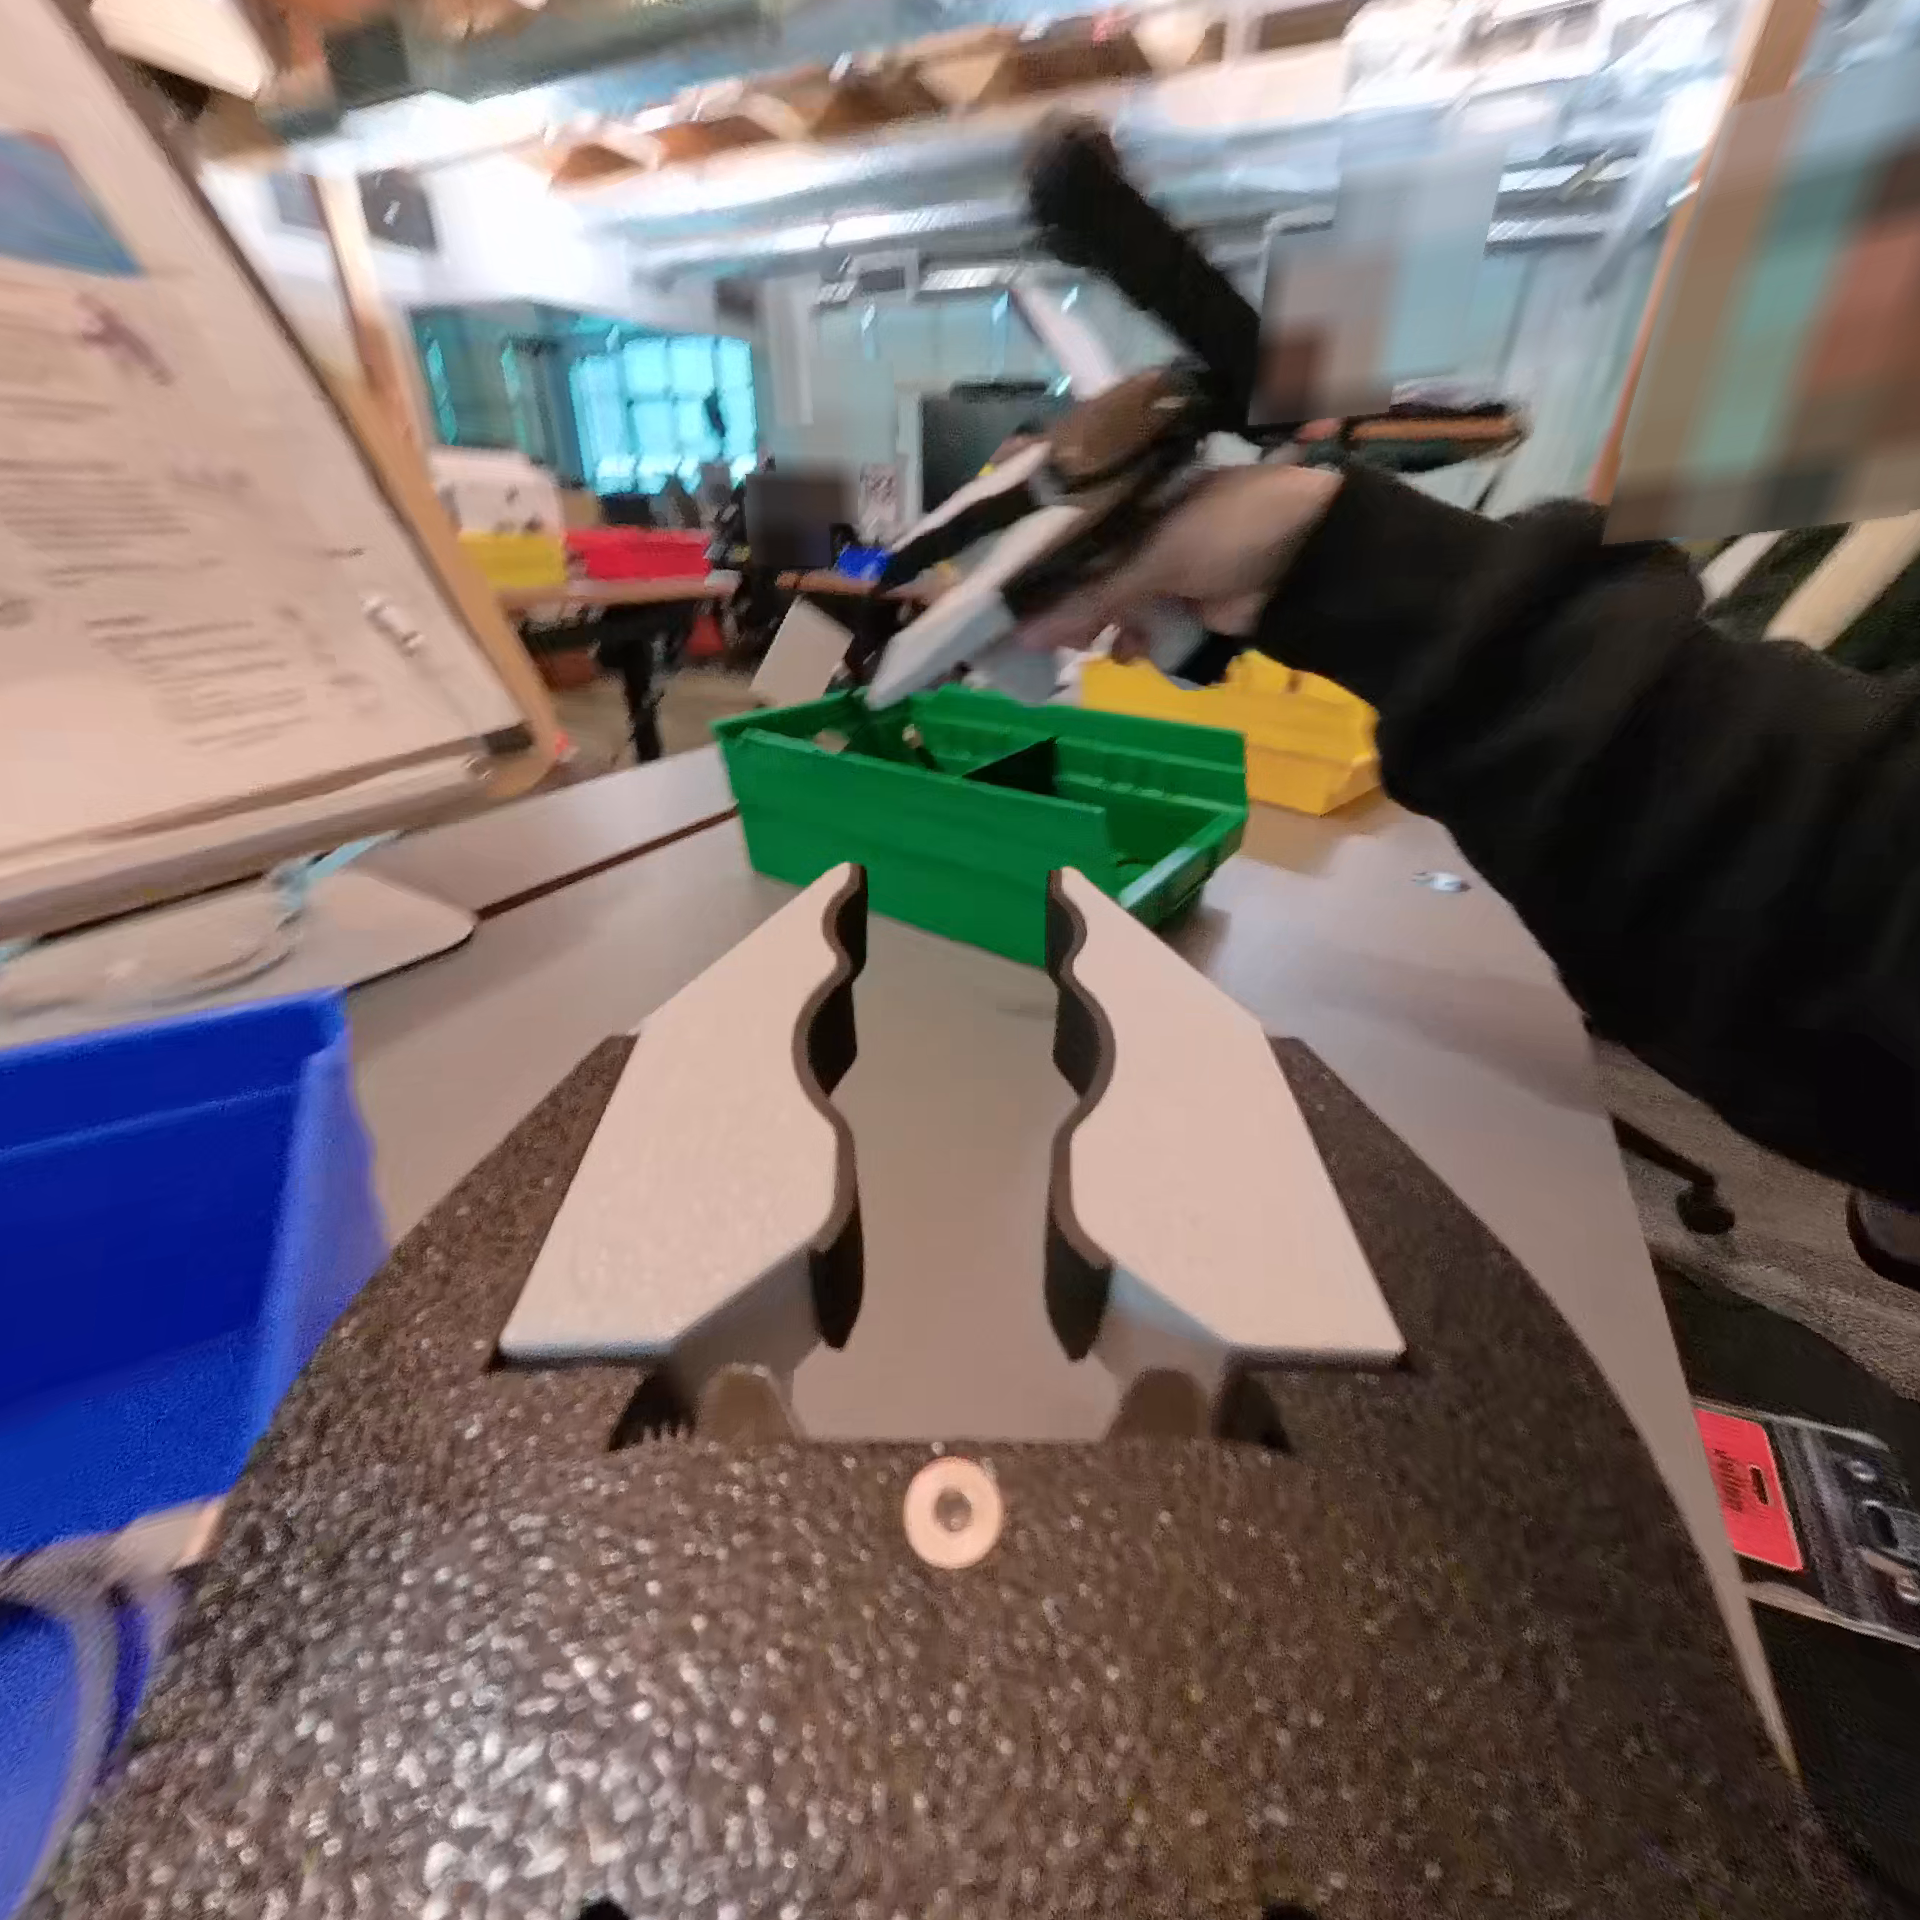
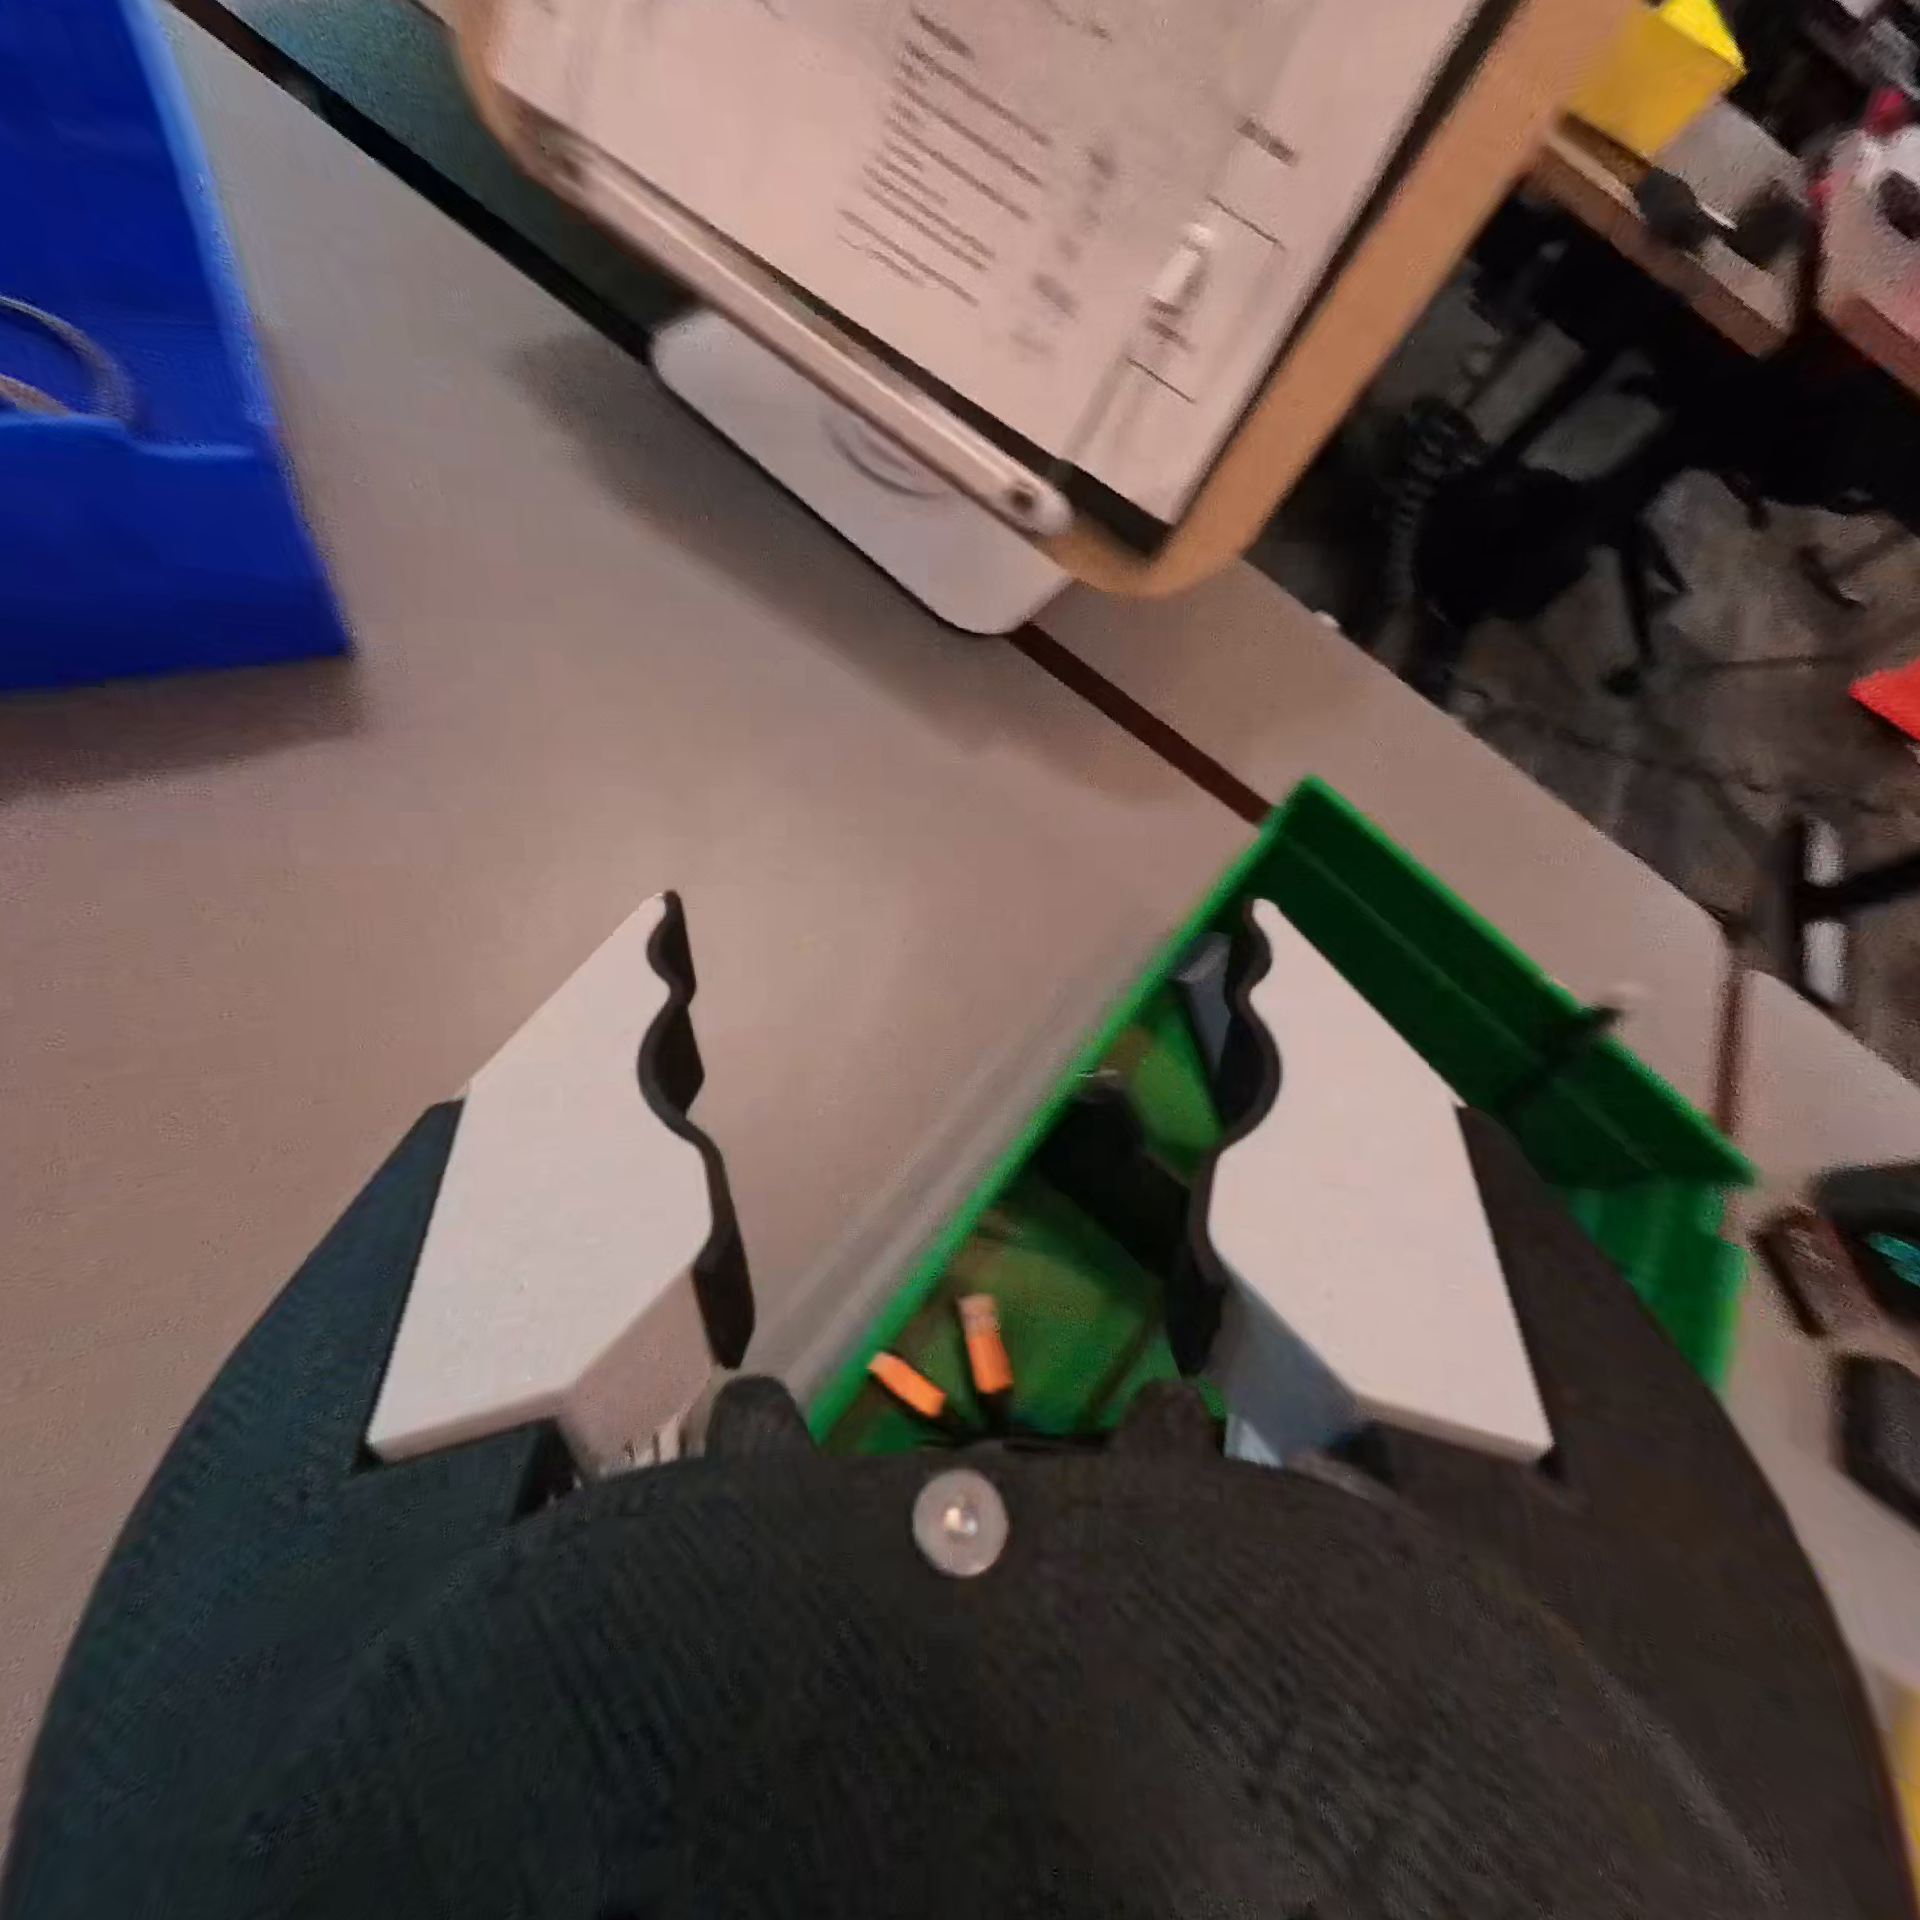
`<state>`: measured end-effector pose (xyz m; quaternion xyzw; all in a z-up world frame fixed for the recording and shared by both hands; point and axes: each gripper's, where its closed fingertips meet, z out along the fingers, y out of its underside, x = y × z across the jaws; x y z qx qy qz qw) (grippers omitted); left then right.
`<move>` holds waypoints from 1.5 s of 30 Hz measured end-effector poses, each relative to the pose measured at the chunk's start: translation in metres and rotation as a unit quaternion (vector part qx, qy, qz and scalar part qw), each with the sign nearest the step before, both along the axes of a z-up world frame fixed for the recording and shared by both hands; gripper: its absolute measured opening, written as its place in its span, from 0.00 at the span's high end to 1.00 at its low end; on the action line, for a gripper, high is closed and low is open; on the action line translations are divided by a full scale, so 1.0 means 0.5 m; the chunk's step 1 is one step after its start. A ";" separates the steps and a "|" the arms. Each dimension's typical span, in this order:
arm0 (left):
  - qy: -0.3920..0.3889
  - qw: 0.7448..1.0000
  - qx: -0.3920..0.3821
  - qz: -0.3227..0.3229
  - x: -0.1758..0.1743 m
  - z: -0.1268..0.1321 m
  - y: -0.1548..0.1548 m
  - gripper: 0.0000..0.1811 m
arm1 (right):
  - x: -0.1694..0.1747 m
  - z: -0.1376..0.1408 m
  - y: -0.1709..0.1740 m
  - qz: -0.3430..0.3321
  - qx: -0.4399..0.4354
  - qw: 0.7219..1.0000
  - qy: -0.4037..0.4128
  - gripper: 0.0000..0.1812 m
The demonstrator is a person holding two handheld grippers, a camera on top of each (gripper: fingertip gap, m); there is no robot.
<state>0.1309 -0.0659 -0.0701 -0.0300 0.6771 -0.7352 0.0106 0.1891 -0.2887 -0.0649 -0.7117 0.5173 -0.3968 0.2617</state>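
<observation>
The left gripper (image 1: 956,914) has a coarse, grainy black body and two flat, pale grey fingers (image 1: 717,1132) with wavy black inner edges. Its jaws stand open with nothing between them, hovering low over the smooth grey table (image 1: 582,987) and pointing at a green bin (image 1: 935,842). The bin is ribbed plastic, rectangular, with a lower front lip; a dark divider shows inside it.

The right gripper (image 2: 961,914) has a finely ridged black body and the same pale, wavy-edged fingers (image 2: 561,1174). Its jaws are open and empty, tilted down over the near corner of the green bin (image 2: 1475,997), so that the bin's wall passes between the fingers: one finger is over the table (image 2: 623,779), the other over the bin's inside. Two small orange cylinders (image 2: 982,1345) lie on the bin's floor, beside dark pieces too blurred to name.

In the left wrist view the right gripper (image 1: 904,675) comes in from the right, held by a hand (image 1: 1226,551) in a black sleeve (image 1: 1621,790), with its tips at the bin's far rim.

A blue bin (image 1: 177,1195) of smooth plastic stands near the left gripper's left side. A tilted board with printed sheets (image 1: 197,540) on a white stand rises behind it. A yellow bin (image 1: 1278,727) sits just behind the green one.
</observation>
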 end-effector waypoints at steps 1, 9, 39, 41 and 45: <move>0.009 0.999 0.028 0.023 0.015 0.005 0.014 0.82 | -0.014 -0.011 0.051 0.031 0.029 0.999 -0.015 0.44; -0.016 0.897 0.339 0.283 0.229 -0.082 0.312 0.81 | -0.170 -0.153 0.214 0.097 0.049 0.994 -0.018 0.45; -0.264 0.850 0.340 0.304 0.217 0.025 0.248 0.89 | -0.216 -0.070 0.308 0.131 0.167 0.968 -0.131 0.48; -0.339 0.862 0.285 0.247 0.138 0.065 0.186 0.89 | -0.221 -0.027 0.343 0.160 0.199 0.951 -0.176 0.48; -0.443 0.860 0.215 0.132 -0.024 0.078 0.070 0.90 | -0.246 0.038 0.396 0.209 0.229 0.920 -0.239 0.49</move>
